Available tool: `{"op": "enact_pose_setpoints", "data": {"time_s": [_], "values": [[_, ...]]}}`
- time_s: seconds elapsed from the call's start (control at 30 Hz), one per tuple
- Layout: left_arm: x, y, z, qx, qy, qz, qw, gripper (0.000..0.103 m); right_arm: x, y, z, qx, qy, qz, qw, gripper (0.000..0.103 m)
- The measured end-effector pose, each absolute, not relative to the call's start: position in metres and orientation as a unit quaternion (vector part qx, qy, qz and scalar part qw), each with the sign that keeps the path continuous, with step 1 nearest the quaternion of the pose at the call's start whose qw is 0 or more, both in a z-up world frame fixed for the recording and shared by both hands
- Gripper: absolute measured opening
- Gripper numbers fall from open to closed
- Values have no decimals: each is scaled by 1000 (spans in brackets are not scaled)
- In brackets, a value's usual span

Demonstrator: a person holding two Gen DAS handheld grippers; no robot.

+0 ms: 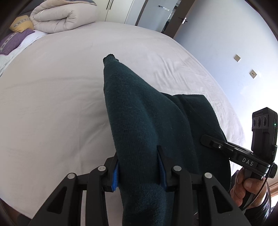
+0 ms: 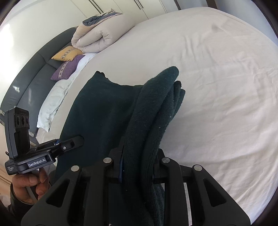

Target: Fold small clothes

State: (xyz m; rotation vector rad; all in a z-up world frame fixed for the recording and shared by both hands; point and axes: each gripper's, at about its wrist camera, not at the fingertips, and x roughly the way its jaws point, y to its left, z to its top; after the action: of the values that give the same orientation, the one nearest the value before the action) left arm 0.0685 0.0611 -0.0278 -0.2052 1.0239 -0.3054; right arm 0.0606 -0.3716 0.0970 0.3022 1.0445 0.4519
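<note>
A dark green knit garment (image 1: pixel 139 121) hangs above the bed (image 1: pixel 52 104), stretched between both tools. The left gripper (image 1: pixel 139 173) is clenched on one bunched edge, the cloth pressed between its blue pads (image 1: pixel 116 175); the right gripper (image 2: pixel 139 166) is clenched on another thick fold of it. The hanging cloth hides the near middle of the white sheet from both cameras. At the far left lie a rolled beige duvet (image 2: pixel 93 41), a yellow cushion (image 2: pixel 66 53) and a purple cushion (image 2: pixel 66 68) against a grey headboard (image 2: pixel 31 73). Beyond stand white wardrobe doors (image 1: pixel 118 10) and a pale wall (image 1: pixel 225 43)

Home bedroom, bed (image 1: pixel 60 87), pillows (image 2: pixel 66 69), wardrobe (image 2: pixel 121 7)
</note>
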Motion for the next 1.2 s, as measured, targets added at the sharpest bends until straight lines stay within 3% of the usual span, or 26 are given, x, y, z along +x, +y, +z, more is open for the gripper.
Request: {"op": "enact_pose_setpoints", "data": {"time_s": [0.23,0.6,0.77,0.93,1.2], "values": [[70,70,-70,-94,505,-138,847,41,49,-342,63,135,507,210,825,20],[65,65,-89,-100,493,-123,856,51,53,-389,-18,223,522,219,794,28],[62,63,-83,-79,488,-97,864,58,55,-393,-22,225,516,225,795,30],[58,68,-84,-83,490,-91,863,60,47,-403,0,223,521,190,802,45],[58,66,-85,-87,489,-88,864,60,10,-407,17,210,549,198,785,48]]}}
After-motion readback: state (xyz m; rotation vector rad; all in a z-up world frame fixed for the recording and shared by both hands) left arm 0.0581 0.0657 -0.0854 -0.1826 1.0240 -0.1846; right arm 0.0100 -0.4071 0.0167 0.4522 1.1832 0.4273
